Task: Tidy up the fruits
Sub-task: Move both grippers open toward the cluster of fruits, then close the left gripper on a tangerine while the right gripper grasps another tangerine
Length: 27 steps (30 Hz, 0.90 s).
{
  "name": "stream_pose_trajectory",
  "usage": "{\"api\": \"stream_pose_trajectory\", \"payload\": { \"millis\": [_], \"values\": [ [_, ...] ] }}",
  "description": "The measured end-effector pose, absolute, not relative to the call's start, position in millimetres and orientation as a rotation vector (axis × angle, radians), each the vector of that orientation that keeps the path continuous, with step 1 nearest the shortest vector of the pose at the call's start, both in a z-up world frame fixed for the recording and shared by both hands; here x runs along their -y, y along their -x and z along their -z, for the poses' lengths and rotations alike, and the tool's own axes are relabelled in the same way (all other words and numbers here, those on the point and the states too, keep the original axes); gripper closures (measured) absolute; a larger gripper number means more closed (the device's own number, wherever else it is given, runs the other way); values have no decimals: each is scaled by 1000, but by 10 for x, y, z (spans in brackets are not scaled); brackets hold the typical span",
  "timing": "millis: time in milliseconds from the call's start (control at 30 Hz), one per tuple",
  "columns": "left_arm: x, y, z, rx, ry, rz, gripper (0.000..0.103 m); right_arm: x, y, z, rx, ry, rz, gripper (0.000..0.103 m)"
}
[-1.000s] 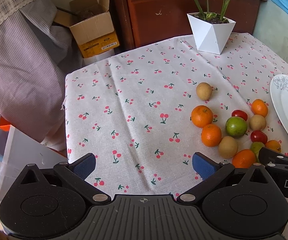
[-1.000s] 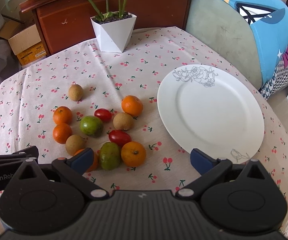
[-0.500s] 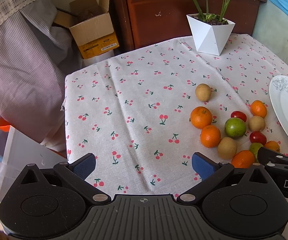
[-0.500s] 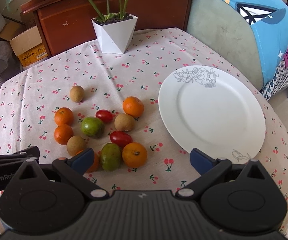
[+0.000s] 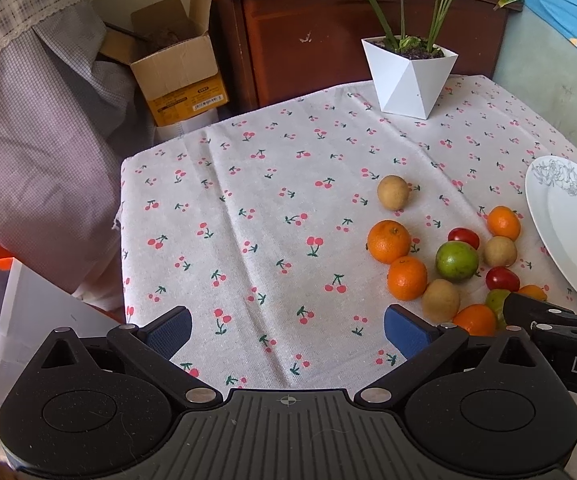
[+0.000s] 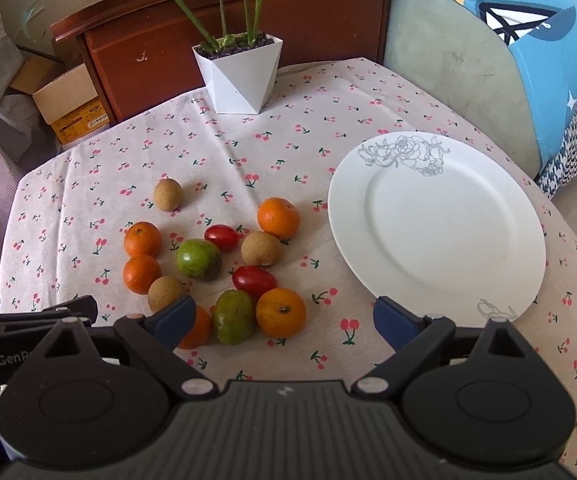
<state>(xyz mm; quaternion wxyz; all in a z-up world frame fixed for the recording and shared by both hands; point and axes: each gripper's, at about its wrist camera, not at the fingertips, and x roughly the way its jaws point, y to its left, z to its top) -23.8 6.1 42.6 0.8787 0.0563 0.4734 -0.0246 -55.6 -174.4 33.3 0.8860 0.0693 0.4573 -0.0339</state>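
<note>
Fruits [image 6: 208,264] scattered loose on the cherry-print bench [image 6: 248,152], just left of the bare white plate [image 6: 440,228]. Left claw [image 5: 286,330] spread wide over bare cloth, pinching nothing. Right claw [image 6: 284,318] spread but closing, hovering above the nearest orange [image 6: 280,312] and green fruit [image 6: 233,317], touching neither.

Light: soft daylight, even | Shadows: faint, short, cast beside fruit | Focus: sharp throughout | Edges: bent by fisheye, corners darkened

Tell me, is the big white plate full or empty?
Empty. The white plate shows only its bare surface and grey flower drawings; the fruits all lie on the tablecloth beside it.
</note>
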Motion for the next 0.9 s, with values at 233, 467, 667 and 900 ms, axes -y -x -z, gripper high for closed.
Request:
{"api": "stream_pose_trajectory", "payload": {
  "millis": [233, 467, 667, 900],
  "values": [
    [-139, 226, -448, -970, -87, 42, 2, 1984, 707, -346, -894, -211, -10, 13],
    [-142, 249, -471, -950, -64, 63, 4, 2140, 850, -264, -877, -272, -86, 35],
    [-49, 305, -445, -945, -66, 142, 14, 2117, 859, -200, -890, -275, -116, 58],
    [64, 383, -402, -961, -48, 257, 32, 2171, 820, -153, -880, -278, -84, 68]
  ]
}}
